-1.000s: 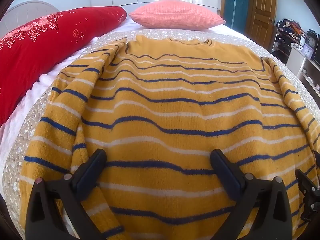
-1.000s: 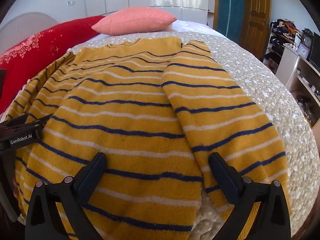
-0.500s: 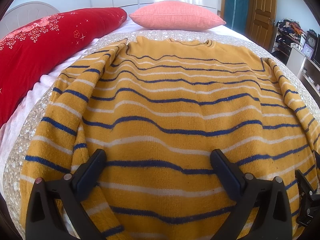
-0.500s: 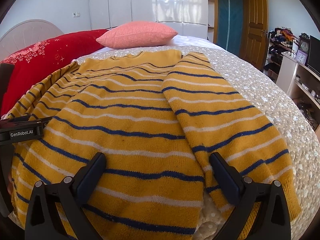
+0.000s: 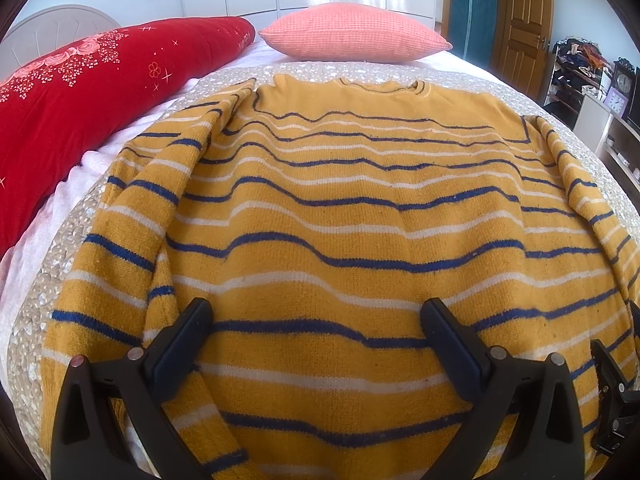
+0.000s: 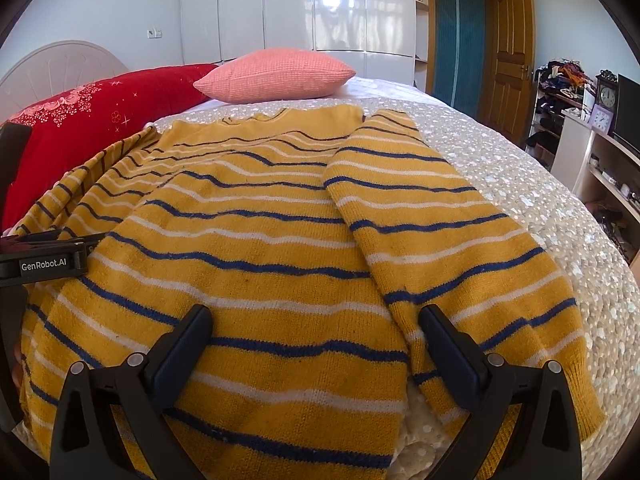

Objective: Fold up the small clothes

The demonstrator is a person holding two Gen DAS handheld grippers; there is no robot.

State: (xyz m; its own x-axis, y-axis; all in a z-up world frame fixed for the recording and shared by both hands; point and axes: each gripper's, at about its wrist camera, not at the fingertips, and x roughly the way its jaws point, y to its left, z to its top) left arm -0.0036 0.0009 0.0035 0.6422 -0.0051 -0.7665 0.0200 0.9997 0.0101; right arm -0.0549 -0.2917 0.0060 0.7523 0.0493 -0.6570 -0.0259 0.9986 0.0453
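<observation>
sweater (image 5: pixel 352 216) hem cut off below both views; left gripper (image 5: pixel 316 320) and right gripper (image 6: pixel 314 318) gape wide, empty.

The sweater (image 5: pixel 360 240) is a fuzzy, matt mustard knit with navy and white stripes, lying on a bedspread (image 6: pixel 520 200) with a pebbled, faintly shiny texture. On the far side, the pink pillow (image 6: pixel 276 76) shows a waffle weave and the red cushion (image 5: pixel 80 92) looks velvety. The left gripper (image 5: pixel 316 316) has matt black plastic fingers (image 5: pixel 188 336) with 2 metal pins each; the wardrobe doors (image 6: pixel 340 4) are glossy white.
</observation>
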